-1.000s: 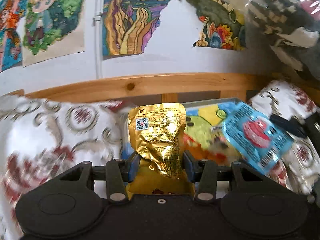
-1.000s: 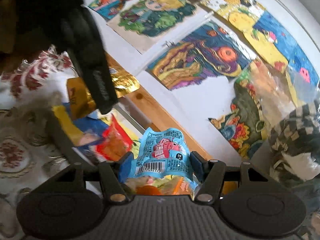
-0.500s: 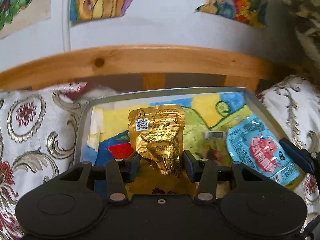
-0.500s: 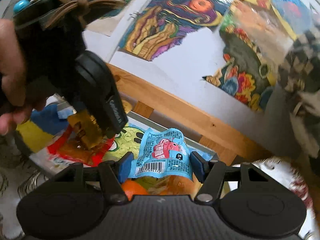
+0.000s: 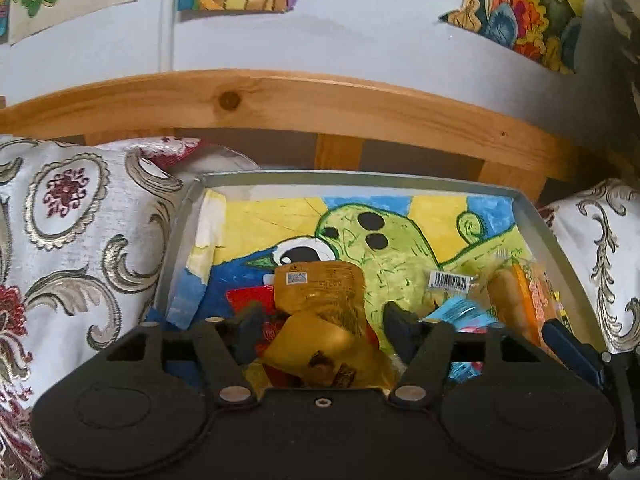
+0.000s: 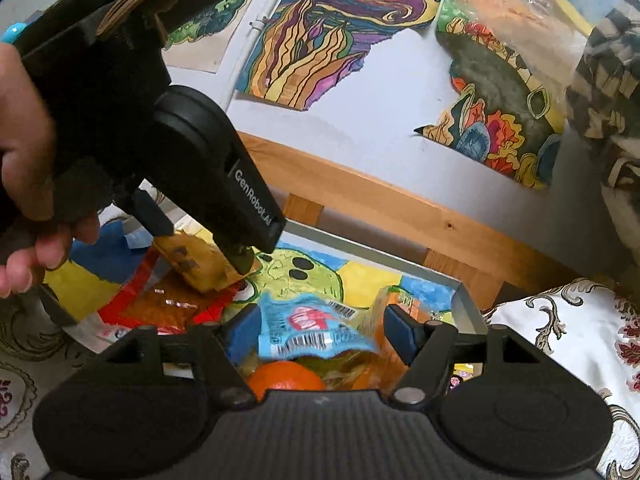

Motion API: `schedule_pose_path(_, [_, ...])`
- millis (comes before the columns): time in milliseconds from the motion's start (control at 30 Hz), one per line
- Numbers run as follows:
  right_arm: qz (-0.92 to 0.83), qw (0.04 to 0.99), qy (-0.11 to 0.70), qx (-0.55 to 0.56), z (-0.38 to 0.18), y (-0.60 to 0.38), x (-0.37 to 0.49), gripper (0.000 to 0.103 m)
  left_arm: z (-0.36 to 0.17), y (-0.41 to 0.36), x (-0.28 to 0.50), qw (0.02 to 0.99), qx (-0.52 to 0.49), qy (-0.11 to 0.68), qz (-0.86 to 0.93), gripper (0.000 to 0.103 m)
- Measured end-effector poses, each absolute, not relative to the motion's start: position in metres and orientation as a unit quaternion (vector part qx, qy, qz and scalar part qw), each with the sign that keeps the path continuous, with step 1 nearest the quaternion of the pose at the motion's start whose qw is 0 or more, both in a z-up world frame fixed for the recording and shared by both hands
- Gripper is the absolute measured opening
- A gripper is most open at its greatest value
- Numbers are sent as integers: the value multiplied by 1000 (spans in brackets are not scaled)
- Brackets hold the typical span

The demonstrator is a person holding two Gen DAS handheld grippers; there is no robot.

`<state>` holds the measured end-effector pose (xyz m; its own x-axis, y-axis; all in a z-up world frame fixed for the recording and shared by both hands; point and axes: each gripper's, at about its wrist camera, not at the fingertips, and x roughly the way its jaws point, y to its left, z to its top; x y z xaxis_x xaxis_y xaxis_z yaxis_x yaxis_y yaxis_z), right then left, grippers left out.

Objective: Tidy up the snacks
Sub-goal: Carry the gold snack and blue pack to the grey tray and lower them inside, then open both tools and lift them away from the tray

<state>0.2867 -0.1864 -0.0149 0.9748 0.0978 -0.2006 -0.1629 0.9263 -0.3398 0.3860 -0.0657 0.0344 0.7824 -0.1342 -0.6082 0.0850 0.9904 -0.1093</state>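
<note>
A grey tray [image 5: 360, 178] lined with a painted sheet lies on the patterned bed cover. Over the tray's near left part, my left gripper [image 5: 322, 328] stands open. The gold snack packet [image 5: 320, 292] lies tilted and loose between its spread fingers. In the right wrist view the same packet [image 6: 200, 268] sits under the left gripper [image 6: 200, 248], which a hand holds. My right gripper [image 6: 320, 332] is open over the tray's right end [image 6: 466, 304]. A blue snack packet [image 6: 308, 328] lies crumpled and blurred between its fingers, also visible from the left [image 5: 456, 312].
An orange-wrapped snack [image 5: 520, 304] and a clear bag with a barcode [image 5: 450, 280] lie at the tray's right side. An orange round item [image 6: 284, 376] sits under the right gripper. A wooden bed rail [image 5: 320, 100] and a wall with paintings stand behind. Patterned cushions [image 5: 60, 220] flank the tray.
Both grippers came down over the tray and their fingers spread apart. The gold packet tipped over out of the left grip. The blue packet slumped out of the right grip.
</note>
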Motion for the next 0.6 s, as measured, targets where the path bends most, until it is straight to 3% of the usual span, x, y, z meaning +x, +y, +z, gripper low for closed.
schedule_pose_path(133, [65,979,82,-173,-11,-187,282,83,41,-62,379,947,-37,316,-49,78])
schedule_pose_path(267, [61,982,76,-159,-4,-190,277,90,50,-54,371,949,-42,310,-32,95])
schedule_pose_path(600, [44,991,74,-100,21,-208,262,103,70,-44,351,956,-51,290,-1,102])
